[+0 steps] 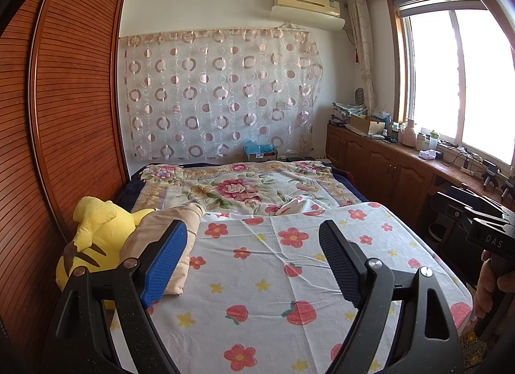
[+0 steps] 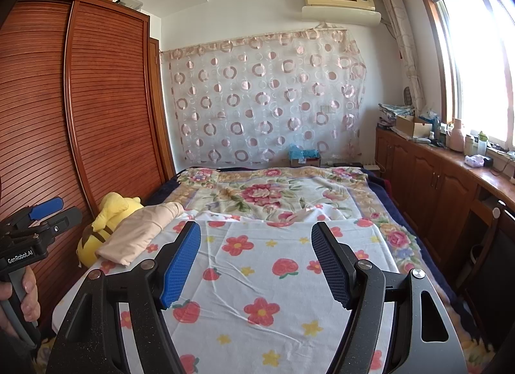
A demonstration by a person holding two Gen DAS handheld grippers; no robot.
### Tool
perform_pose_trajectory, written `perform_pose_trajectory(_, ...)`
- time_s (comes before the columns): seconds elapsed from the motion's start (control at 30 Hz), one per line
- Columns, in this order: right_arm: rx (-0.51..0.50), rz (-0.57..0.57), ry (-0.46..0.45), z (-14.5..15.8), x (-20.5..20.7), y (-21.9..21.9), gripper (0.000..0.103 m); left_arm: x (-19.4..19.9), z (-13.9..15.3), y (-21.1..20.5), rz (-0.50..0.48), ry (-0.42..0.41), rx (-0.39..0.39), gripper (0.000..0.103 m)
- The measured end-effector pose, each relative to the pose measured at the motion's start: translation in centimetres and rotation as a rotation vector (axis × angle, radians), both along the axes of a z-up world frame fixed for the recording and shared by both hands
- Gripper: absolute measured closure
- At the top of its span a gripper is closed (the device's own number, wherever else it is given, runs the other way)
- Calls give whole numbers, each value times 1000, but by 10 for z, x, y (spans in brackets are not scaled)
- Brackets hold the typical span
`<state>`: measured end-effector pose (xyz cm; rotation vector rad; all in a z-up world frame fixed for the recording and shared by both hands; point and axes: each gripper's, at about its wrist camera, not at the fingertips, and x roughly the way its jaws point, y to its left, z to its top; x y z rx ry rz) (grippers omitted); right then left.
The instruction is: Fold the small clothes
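A folded beige garment [image 1: 188,264] [image 2: 138,232] lies at the left edge of a white cloth printed with flowers and strawberries [image 1: 273,277] [image 2: 257,264], leaning against a yellow plush toy [image 1: 93,238] [image 2: 109,213]. My left gripper [image 1: 252,229] hovers open above the cloth, its left finger in front of the garment, nothing between the pads. In the right wrist view it shows at the far left [image 2: 48,210], held by a hand. My right gripper [image 2: 255,226] also stands open over the cloth, empty. A small pale crumpled piece [image 1: 291,206] [image 2: 299,213] sits at the cloth's far edge.
A floral blanket [image 1: 238,187] covers the bed beyond the printed cloth. A slatted wooden wardrobe [image 1: 74,100] stands along the left. Low wooden cabinets [image 1: 379,161] with clutter on top run under the window on the right. A patterned curtain [image 1: 219,94] hangs on the far wall.
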<state>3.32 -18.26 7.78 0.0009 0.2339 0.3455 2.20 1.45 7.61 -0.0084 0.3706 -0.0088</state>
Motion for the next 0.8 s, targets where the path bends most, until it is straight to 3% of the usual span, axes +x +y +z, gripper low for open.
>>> perform_pose_trajectory(0.8,-1,0,0,-1,4,-2,30,0,0,0,0,0,0,18)
